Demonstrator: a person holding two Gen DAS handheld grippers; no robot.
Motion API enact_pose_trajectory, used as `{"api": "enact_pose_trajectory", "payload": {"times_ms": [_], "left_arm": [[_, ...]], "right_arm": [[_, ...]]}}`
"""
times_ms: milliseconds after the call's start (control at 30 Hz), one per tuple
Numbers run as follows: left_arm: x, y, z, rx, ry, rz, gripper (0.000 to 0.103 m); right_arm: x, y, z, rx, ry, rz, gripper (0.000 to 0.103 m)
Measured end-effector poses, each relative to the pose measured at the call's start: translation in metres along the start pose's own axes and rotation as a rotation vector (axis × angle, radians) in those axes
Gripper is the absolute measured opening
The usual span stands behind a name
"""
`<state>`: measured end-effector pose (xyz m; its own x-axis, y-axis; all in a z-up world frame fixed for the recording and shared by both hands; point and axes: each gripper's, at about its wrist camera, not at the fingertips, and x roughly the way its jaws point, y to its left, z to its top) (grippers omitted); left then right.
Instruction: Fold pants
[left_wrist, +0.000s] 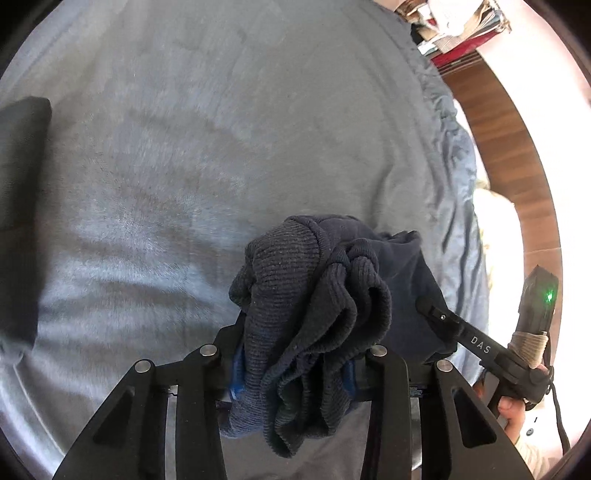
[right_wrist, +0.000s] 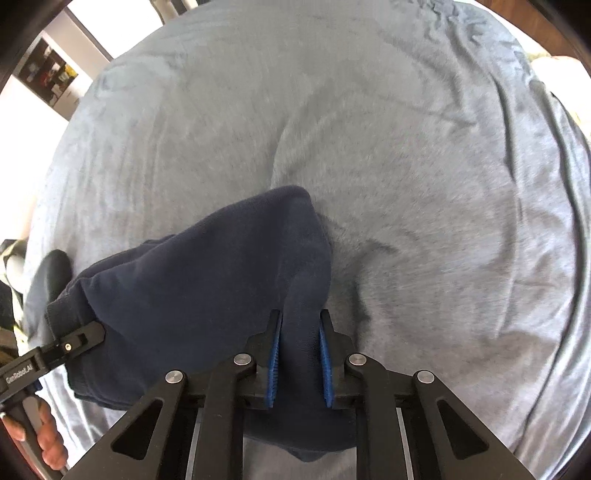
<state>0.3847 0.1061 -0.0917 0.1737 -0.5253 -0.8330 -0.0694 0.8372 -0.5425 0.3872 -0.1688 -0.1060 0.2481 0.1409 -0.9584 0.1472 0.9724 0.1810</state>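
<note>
Lifting the navy pants off the bed by two gathered points looks like the step in hand: both grippers have a bunch of cloth and the garment hangs between them above the grey-blue bedspread.

The left gripper has its jaws partly closed on a thick wad of ribbed knit, probably the waistband or a cuff; the blue pads press the bunch from both sides. The right gripper has its jaws drawn in narrow on a smooth fold of the same pants, pads tight against the cloth. In each wrist view the other gripper shows at the frame's edge, nosed into the fabric, with the person's hand on its handle.

As a judgement, the fold proper is not yet begun. The next move calls for drawing the two held points apart so the cloth opens out, then laying it flat on the bed.
</note>
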Motion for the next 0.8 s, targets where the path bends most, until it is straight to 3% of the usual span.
{"api": "enact_pose_trajectory", "payload": {"times_ms": [167,433,800], "left_arm": [[-0.040,-0.016,-0.008,0.012,-0.054,-0.019,0.038],[-0.109,-0.021,-0.011,0.042,-0.166,-0.007,0.039],[-0.196,0.043,-0.023,0.001,-0.311,0.068,0.039]], "right_arm": [[-0.040,0.001,0.002,-0.024,-0.055,0.000,0.019],[-0.101,0.039,-0.011,-0.120,-0.138,0.015,0.019],[-0.131,0.138,-0.025,-0.274,-0.208,0.087,0.019]]}}
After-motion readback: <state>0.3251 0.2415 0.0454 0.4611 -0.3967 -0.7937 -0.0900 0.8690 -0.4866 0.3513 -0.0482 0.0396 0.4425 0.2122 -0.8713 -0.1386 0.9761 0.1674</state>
